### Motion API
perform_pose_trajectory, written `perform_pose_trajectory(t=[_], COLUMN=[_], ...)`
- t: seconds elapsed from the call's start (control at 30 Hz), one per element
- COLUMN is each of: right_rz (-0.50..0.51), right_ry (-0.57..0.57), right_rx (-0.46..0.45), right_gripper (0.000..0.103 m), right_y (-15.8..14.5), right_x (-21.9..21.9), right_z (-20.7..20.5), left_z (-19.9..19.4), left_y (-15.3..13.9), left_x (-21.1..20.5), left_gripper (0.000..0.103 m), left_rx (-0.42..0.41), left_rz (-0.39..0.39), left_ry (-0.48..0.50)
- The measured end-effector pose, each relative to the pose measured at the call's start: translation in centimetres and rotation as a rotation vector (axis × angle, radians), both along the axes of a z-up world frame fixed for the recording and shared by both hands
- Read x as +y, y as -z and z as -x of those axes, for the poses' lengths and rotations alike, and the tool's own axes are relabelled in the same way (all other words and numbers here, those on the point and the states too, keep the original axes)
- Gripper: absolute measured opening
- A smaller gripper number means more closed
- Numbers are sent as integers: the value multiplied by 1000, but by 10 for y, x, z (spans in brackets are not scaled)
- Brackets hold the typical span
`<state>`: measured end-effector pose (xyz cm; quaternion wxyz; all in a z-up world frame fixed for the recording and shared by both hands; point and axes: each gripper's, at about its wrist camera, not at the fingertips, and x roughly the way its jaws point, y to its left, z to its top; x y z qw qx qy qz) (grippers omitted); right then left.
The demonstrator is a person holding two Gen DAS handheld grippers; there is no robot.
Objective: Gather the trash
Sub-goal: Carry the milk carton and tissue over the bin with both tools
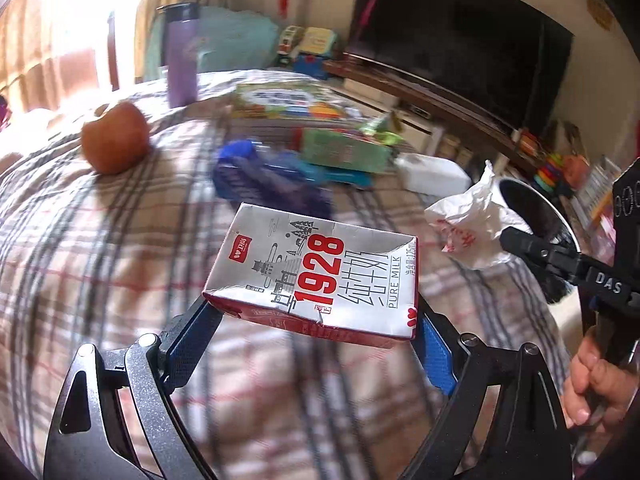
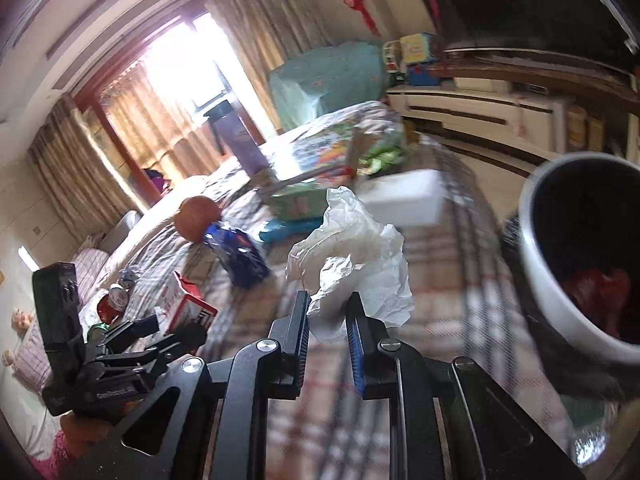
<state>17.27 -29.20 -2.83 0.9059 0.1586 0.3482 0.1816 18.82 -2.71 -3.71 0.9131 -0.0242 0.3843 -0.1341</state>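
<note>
My left gripper (image 1: 312,312) is shut on a dented white and red milk carton (image 1: 320,276) marked 1928 and holds it above the plaid tablecloth (image 1: 100,248). My right gripper (image 2: 328,312) is shut on a crumpled white paper bag (image 2: 352,256), also seen in the left wrist view (image 1: 472,224). A white-rimmed trash bin (image 2: 560,292) with red trash inside stands at the right, close to the bag. The carton and left gripper show at the lower left of the right wrist view (image 2: 188,304).
On the table lie an apple (image 1: 116,140), a blue wrapper (image 1: 260,176), a purple bottle (image 1: 182,56), a green box (image 1: 344,152), a white box (image 1: 432,172) and picture books (image 1: 288,100). A TV stand with toys lies beyond.
</note>
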Motion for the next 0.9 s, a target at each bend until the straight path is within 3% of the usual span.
perform_pose_trajectory(t=[0.3,0.9], right_rz=[-21,-34], right_ry=[78,156], right_rx=[1,-47], right_gripper=[18,18], right_y=[1,-9], right_x=[-41,-80], right_z=[31,71], left_z=[16,31], left_y=[-4,-13], left_x=[-47,-107], left_gripper=[90,90], left_rx=[7,6], left_rz=[-9,-49], left_ry=[93,174])
